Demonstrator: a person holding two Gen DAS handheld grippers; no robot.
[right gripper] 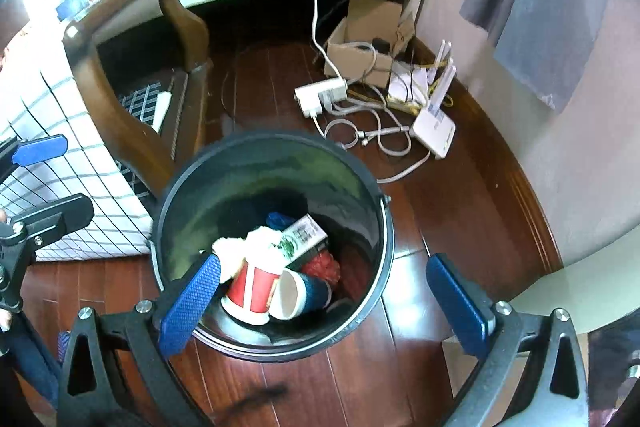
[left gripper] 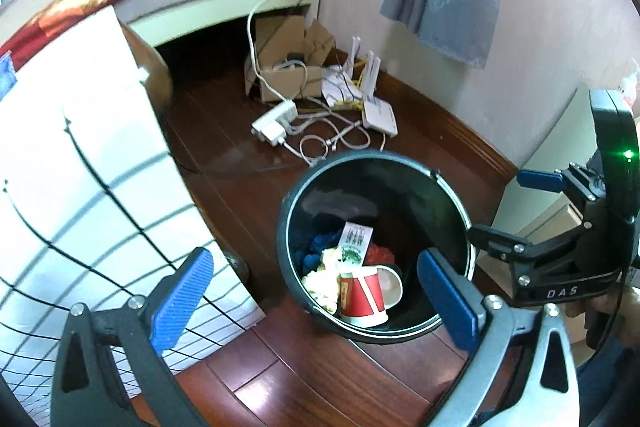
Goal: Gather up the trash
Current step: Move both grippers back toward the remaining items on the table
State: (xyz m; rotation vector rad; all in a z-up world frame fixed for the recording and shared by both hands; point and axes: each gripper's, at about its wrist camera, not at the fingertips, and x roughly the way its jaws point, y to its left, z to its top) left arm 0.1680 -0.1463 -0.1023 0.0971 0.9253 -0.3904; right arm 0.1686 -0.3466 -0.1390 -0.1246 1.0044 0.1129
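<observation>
Over the dark wooden floor [right gripper: 460, 211], both units are hovering above the black trash bin [right gripper: 176, 211]; left hand-held gripper [left gripper: 316, 291] is sitting wide and empty, right hand-held gripper [right gripper: 324, 303] likewise wide, nothing between its blue pads. Trash is already lying in the bin bottom: red-and-white paper cup [right gripper: 256, 291] on its side, a second dark-sleeved cup [right gripper: 308, 293] beside it, crumpled tissue [right gripper: 256, 247], a small printed carton [right gripper: 304, 233], red and blue wrappers. Everything is looking light and crushable, so I'm judging cups are best pinched at the rim or across the wall with gentle force; tissue is soft, grab anywhere. Bin itself is stiff, best taken by its rim. Readable writing: "DAS" on the right unit's body in the left wrist view; carton and cup print is too blurred to read.
</observation>
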